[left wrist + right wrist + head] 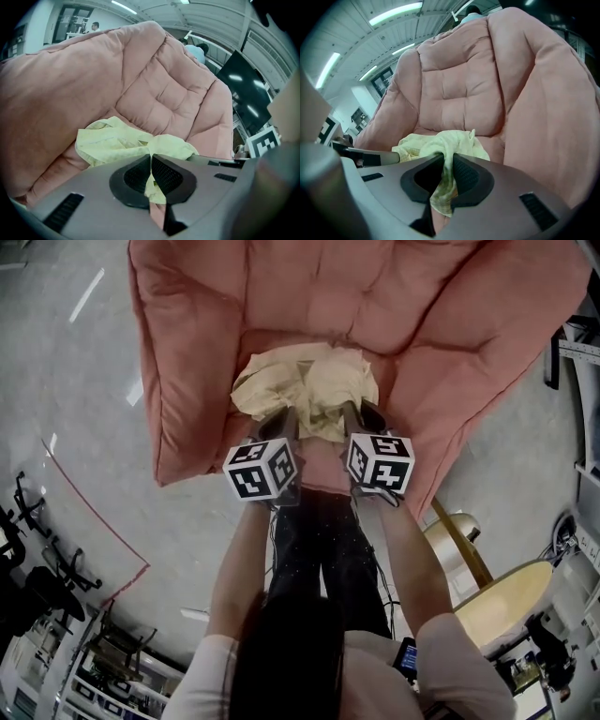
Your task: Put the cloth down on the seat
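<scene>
Here the seat (450, 334) cups the cloth (309, 381) (left tool (151, 161), right tool (449, 171) gripping).

pink padded chair (450, 324) on grey floor (56, 381), crumpled pale yellow cloth (309, 381) resting on its seat

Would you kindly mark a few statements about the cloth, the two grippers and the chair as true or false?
1. The left gripper is shut on the cloth. True.
2. The right gripper is open and empty. False: its jaws also pinch the cloth.
3. The cloth is dark blue. False: it is pale yellow.
4. The chair is pink and padded. True.
5. The cloth is spread out flat. False: it is bunched and crumpled.
</scene>
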